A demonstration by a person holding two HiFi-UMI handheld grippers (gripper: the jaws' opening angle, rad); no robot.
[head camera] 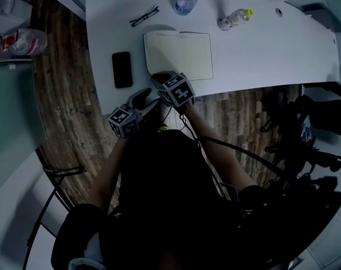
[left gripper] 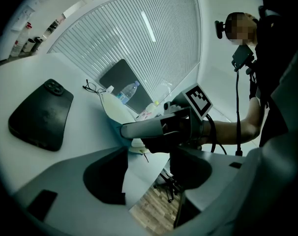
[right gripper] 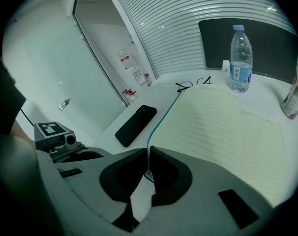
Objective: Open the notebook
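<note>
Notebook [head camera: 179, 55] — lies on the white worktop [head camera: 260, 49], lined cream page up, phone [head camera: 122, 69] just left of it. My right gripper [right gripper: 148, 163] — clamped on its near-left edge. My left gripper [left gripper: 149, 171]: jaws apart, nothing between.

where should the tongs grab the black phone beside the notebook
Likely across its long edges at mid-length, coming straight down: the phone lies flat on the table, with bare table along both long sides, and its narrow width should fit the tongs.
</note>
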